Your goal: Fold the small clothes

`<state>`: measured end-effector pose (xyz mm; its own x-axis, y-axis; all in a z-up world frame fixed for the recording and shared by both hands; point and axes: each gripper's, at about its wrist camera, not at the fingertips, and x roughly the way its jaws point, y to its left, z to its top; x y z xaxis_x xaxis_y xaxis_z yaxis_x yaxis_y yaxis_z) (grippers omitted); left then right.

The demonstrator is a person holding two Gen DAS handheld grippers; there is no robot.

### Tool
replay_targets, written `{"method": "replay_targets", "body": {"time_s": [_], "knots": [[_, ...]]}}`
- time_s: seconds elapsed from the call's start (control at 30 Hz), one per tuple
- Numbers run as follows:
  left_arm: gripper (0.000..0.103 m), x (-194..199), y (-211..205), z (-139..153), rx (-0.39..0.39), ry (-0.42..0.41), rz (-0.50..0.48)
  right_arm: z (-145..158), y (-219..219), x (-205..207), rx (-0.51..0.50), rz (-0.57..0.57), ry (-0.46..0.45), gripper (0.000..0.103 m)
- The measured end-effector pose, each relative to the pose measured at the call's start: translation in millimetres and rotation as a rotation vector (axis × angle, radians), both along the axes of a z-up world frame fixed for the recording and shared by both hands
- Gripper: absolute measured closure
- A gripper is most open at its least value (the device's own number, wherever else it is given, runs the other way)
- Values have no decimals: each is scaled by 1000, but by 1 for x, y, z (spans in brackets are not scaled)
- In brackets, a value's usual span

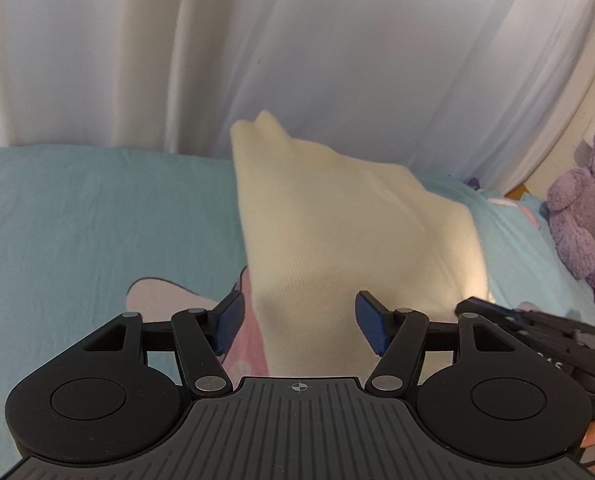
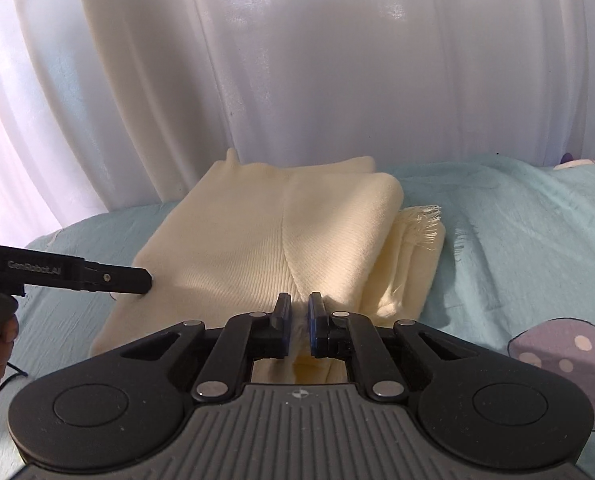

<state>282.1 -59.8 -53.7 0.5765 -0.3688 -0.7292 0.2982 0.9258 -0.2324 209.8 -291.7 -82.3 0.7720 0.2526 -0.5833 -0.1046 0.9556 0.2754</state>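
Right wrist view: the right gripper point(image 2: 298, 322) has its jaws pinched close on the near edge of the cream cloth point(image 2: 273, 248).
Left gripper point(image 1: 299, 322): jaws spread wide, nothing between them, the cloth just ahead.
Cloth: folded, fringed at one side, lying on the blue bedsheet point(image 2: 517, 240).
Behind: white curtain point(image 2: 297, 60).
Far right: purple teddy bear point(image 1: 585, 204).

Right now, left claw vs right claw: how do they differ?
The left claw is open, its pads wide apart with the cream cloth between them; the right claw is shut on the cloth's near edge. The left grips nothing; the right pinches fabric. Both are black with blue pads, over the teal bedsheet.
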Motion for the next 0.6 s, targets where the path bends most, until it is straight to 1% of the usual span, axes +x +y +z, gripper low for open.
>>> {"method": "replay_targets", "body": {"time_s": [0.03,0.07,0.1,0.13,0.17,0.2,0.27,0.3,0.37,0.4,0.43,0.5,0.6], "knots": [[36,2,1,-6,19,18,-6,2,-3,-1,6,3,6,96],[34,3,4,-9,13,25,-11,5,-10,-3,21,-7,19,96],[34,3,8,-9,-4,29,-15,8,-18,-5,43,-24,30,81],[34,3,14,-9,-26,33,-22,10,-31,-5,85,-61,48,51],[34,4,19,-8,-40,31,-26,11,-45,-6,124,-102,56,40],[34,6,26,-6,-54,23,-30,10,-62,-6,189,-131,68,37],[34,13,36,-4,-81,18,-23,1,-91,4,381,-161,124,37],[34,18,40,-3,-110,26,-21,-8,-106,12,495,-168,156,37],[34,32,44,-8,-202,77,-32,-24,-122,28,629,-160,212,37],[35,38,44,-11,-235,103,-23,-33,-125,34,667,-176,240,38],[35,45,43,-15,-263,127,-20,-39,-126,40,685,-166,264,38],[36,58,39,-22,-287,172,-19,-48,-122,54,716,-144,297,39],[36,71,35,-32,-343,229,-11,-51,-118,70,747,-114,308,39]]}}
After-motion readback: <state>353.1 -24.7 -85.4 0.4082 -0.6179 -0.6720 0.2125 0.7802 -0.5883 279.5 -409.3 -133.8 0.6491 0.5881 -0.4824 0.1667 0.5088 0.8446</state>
